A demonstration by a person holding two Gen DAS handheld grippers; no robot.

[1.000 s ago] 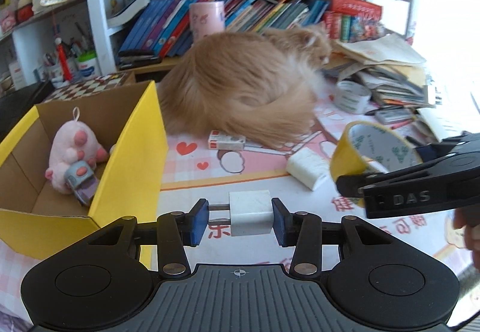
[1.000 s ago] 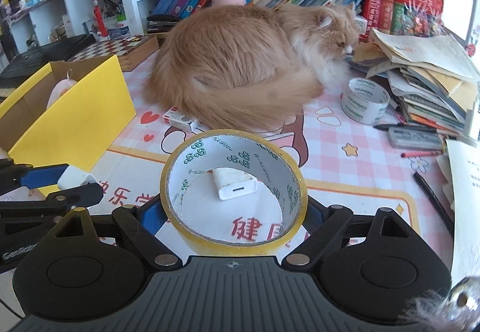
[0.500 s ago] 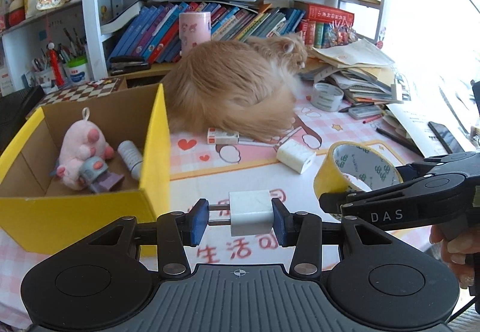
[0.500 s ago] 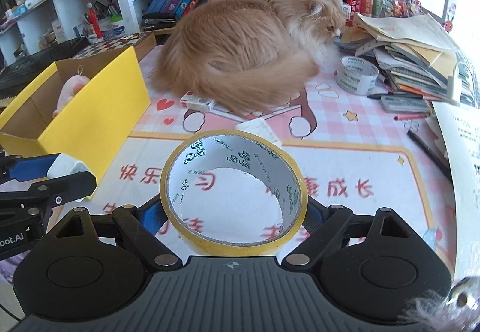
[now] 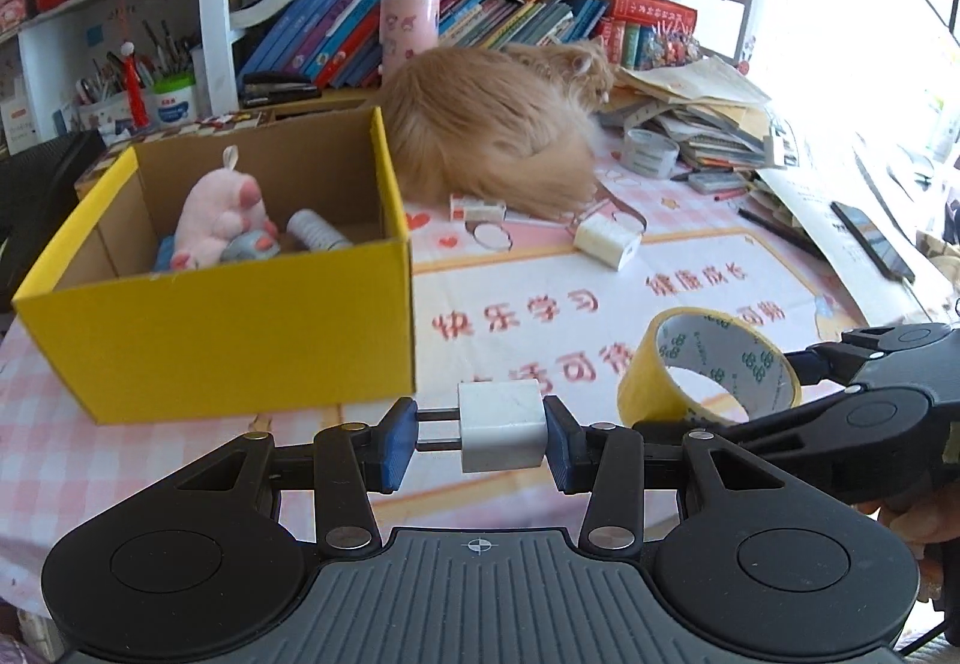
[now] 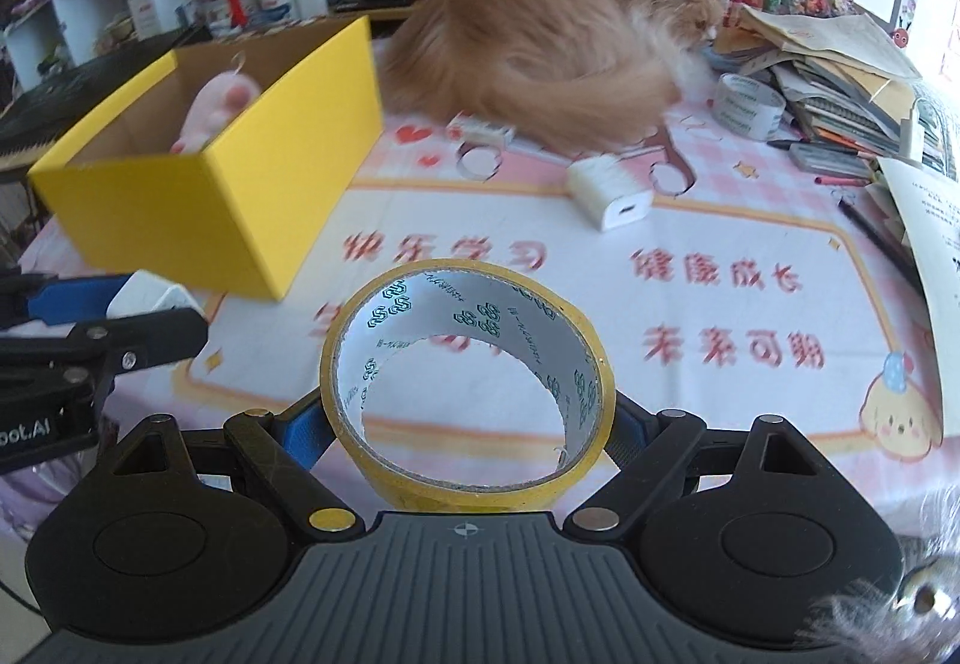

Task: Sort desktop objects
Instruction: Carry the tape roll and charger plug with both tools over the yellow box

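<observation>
A: Left gripper [image 5: 501, 439] — jaws clamped on the white charger block [image 5: 501, 427], carried above the surface, near right of the yellow box [image 5: 240, 328].

B: Right gripper [image 6: 465, 430]?

A: Jaws spread wide around the yellow tape roll [image 6: 465, 382], gripping it, lifted off the pink mat [image 6: 690, 256].

B: Changed in the last second?

A: Both pulled back toward the near edge; box now seen from its near side, more of its inside showing: pink plush toy [image 5: 219, 220] and a white tube [image 5: 315, 232]. Cat [image 5: 498, 136] further off, unmoved.

B: Meaning for the sorting?

A: Two items in hand, probably headed for the box. Second white charger [image 5: 606, 241] left lying near the cat; clear tape roll [image 5: 648, 152] far right, also waiting.
</observation>
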